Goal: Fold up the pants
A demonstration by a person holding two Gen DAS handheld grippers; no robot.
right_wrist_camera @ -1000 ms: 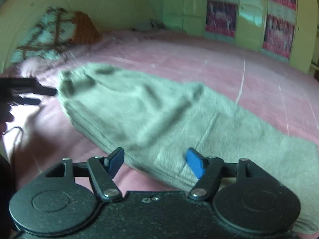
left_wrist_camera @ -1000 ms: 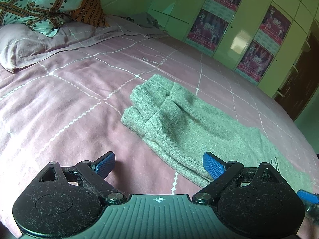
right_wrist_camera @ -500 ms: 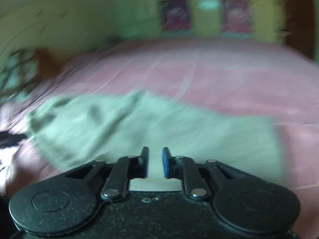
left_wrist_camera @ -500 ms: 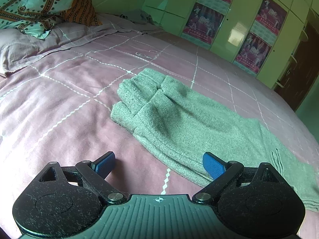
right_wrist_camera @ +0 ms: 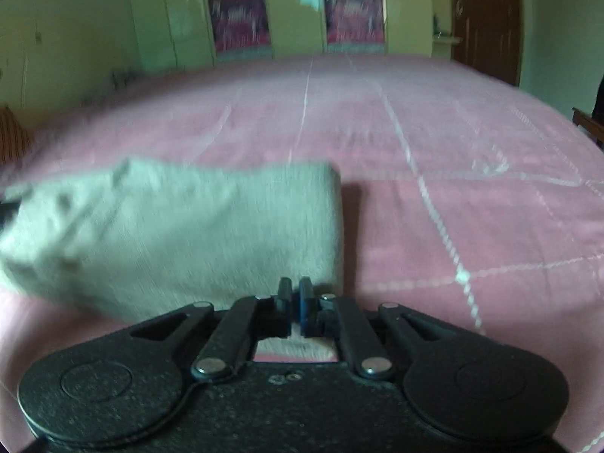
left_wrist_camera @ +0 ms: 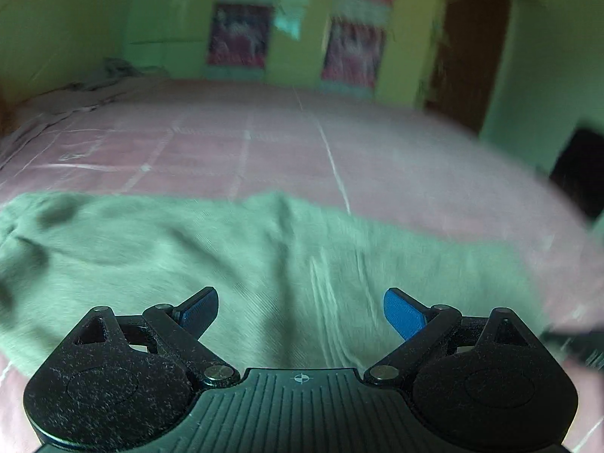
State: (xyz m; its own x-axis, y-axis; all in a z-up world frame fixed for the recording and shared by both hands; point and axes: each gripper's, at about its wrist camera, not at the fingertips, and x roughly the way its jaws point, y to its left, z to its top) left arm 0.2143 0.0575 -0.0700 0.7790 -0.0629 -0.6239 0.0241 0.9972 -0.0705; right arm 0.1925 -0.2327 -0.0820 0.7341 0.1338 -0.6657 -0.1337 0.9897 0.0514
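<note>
Grey-green knit pants [left_wrist_camera: 226, 249] lie folded lengthwise on the pink bed. In the left wrist view they stretch across the frame, and my left gripper [left_wrist_camera: 301, 311] hovers open just above their middle, holding nothing. In the right wrist view my right gripper [right_wrist_camera: 295, 294] is shut on the near edge of the pants [right_wrist_camera: 181, 226] at their right end, and the cloth there is lifted off the sheet and casts a shadow to its right. Both views are blurred by motion.
The pink bedsheet [right_wrist_camera: 453, 158] with white grid lines spreads beyond and to the right of the pants. Green wardrobe doors with posters [left_wrist_camera: 238, 34] stand behind the bed. A brown door [right_wrist_camera: 487, 19] is at the far right.
My right gripper has closed on the pants' edge and raised that end. My left gripper has swung right from the folded leg end to above the pants' middle, staying open.
</note>
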